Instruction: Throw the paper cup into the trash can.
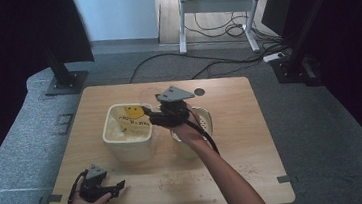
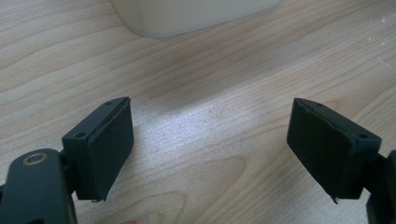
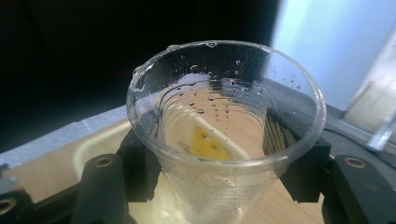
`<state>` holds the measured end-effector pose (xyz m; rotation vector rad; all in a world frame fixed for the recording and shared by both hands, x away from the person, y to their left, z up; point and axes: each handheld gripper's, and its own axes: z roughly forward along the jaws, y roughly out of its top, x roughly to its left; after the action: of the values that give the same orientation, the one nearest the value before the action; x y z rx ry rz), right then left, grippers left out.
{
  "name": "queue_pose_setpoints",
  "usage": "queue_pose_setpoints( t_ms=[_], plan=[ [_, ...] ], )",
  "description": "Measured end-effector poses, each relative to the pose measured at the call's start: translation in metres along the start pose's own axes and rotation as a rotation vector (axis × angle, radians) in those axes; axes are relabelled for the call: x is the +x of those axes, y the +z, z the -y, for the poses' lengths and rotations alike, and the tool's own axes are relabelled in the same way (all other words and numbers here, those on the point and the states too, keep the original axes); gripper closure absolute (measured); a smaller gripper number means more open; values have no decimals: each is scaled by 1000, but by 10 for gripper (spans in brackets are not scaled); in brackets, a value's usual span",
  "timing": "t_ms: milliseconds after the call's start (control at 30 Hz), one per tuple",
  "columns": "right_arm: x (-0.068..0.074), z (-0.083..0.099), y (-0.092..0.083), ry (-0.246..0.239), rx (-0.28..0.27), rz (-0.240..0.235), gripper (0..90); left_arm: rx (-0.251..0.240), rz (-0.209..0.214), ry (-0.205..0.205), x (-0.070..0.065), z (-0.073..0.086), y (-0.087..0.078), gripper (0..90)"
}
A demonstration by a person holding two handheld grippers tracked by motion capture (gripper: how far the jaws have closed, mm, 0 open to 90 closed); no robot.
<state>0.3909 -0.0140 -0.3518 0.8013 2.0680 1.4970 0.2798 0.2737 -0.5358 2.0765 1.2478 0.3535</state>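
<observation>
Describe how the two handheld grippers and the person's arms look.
Both the left gripper and the right gripper are black, each topped with a grey three-cornered plate and trailing a black cable. Their jaws end in flat rectangular black pads. The forearms are bare, without sleeves.

Wooden table [image 1: 253, 140] — cream tub [image 1: 128, 137], strainer [image 1: 206, 122]

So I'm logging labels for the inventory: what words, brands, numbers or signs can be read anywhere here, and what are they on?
Yellow sheet inside the cream tub: dark print and a round mark, too small and blurred to read.
Clear plastic cup between the pads of the right gripper: no print, water drops alone.
Wooden table: no text.
Left gripper: no label visible.
</observation>
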Motion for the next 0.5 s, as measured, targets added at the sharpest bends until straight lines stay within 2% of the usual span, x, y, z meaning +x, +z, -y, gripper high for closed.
queue_pose_setpoints(
  t_ms=[67,133,200,233,333,500],
  plan=[
    [8,-2,17,1,15,-17,363,0,2,-4,1,0,-1,149],
    [14,-3,35,-4,48,-6,271,-2,4,-6,1,1,-2,150],
    [16,-3,52,27,95,-15,152,-4,2,-6,2,2,-3,150],
    [18,-2,63,41,130,-31,133,-3,3,-7,2,2,-3,150],
    [20,-1,64,29,128,-28,129,-7,1,-13,5,3,-4,150],
    [11,2,42,45,93,-18,129,-4,-4,-19,7,3,-4,150]
  ],
)
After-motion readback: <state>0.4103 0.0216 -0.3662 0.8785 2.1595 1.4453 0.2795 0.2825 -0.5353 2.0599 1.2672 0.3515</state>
